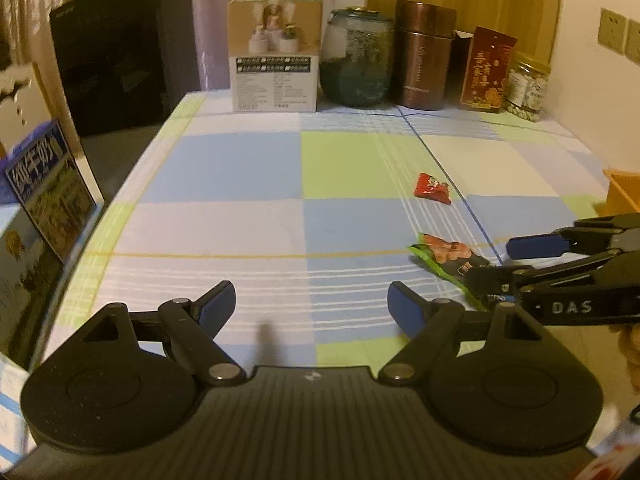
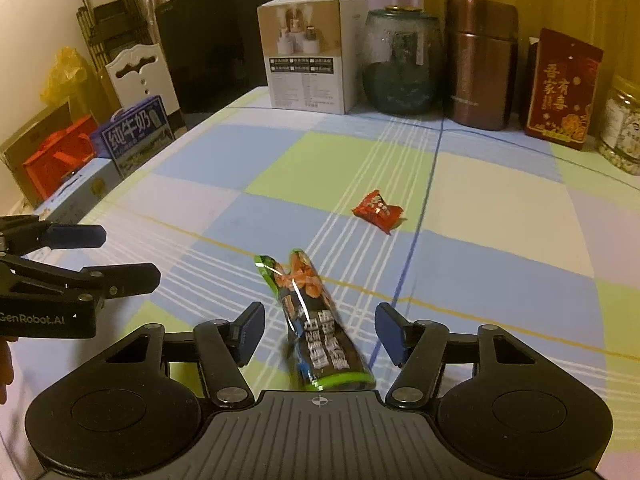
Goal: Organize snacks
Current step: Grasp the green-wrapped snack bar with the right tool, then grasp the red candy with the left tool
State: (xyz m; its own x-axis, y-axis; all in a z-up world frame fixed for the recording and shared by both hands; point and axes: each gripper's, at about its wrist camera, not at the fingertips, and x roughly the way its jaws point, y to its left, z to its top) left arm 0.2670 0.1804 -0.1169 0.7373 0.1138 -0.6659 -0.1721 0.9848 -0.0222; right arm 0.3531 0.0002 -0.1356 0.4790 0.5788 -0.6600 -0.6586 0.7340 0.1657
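Now the spread right gripper (image 2: 320, 330) straddles the green-black snack packet (image 2: 316, 320); red candy (image 2: 378, 210) at one o'clock; left gripper (image 1: 311, 306) gapes empty.

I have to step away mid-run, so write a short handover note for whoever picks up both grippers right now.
Left gripper: open, holding nothing, above bare tablecloth.
Right gripper: open, jaws on either side of the green-and-black snack packet, not closed on it.
Small red snack packet lies loose farther out on the cloth.
An orange box sits at the right edge; its contents are out of view.
Done: nothing that shows here.
Left: probably grasp the green-and-black packet, then the red one.
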